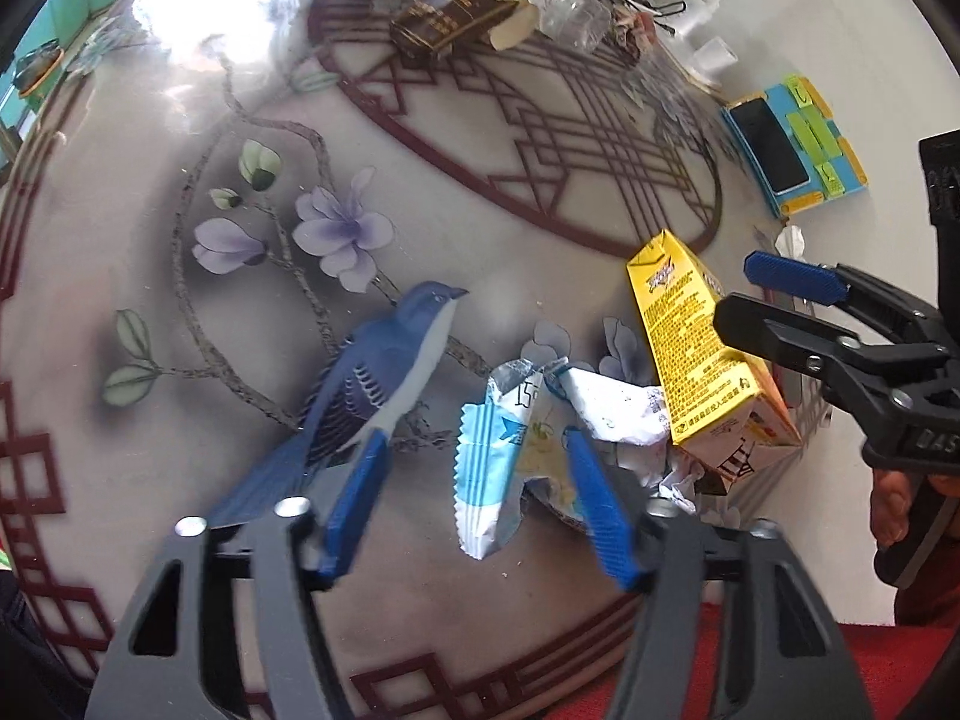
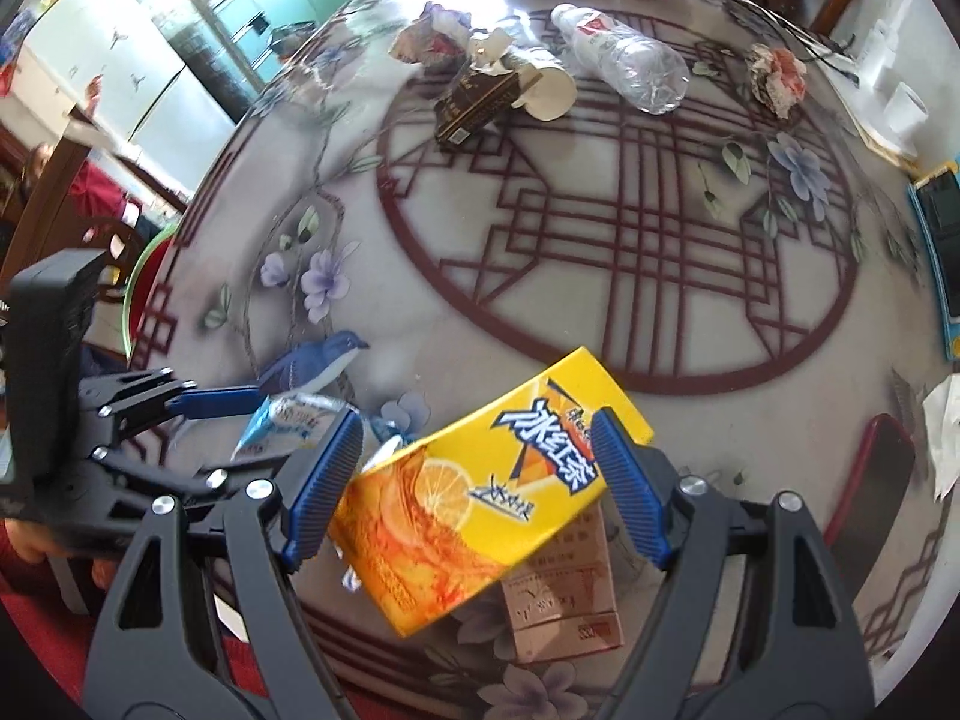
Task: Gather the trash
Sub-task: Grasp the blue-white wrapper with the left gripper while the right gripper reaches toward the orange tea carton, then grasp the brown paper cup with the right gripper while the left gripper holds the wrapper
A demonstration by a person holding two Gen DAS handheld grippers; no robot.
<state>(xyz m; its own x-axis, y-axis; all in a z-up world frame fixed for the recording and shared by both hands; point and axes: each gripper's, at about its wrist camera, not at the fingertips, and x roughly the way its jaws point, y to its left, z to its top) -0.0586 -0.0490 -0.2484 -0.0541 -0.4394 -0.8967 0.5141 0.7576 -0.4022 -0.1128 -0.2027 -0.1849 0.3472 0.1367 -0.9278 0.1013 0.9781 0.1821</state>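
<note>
A yellow iced-tea carton (image 2: 480, 498) lies tilted between the open jaws of my right gripper (image 2: 480, 480), resting on a pale box (image 2: 564, 594); it also shows in the left wrist view (image 1: 690, 354). My left gripper (image 1: 474, 480) is open around a blue-and-white wrapper (image 1: 498, 468) with crumpled white paper (image 1: 618, 414) beside it. The wrapper shows in the right wrist view (image 2: 288, 420) too. More trash lies far across the table: a clear plastic bottle (image 2: 624, 60), a paper cup (image 2: 546, 90) and a dark box (image 2: 474, 102).
The round table (image 2: 456, 312) has a bird-and-flower print under glass. A blue and yellow phone holder (image 1: 792, 144) sits at the right. A crumpled flowered wrapper (image 2: 777, 78) and white tissue (image 2: 948, 432) lie near the right edge. A red chair (image 2: 870, 480) stands near.
</note>
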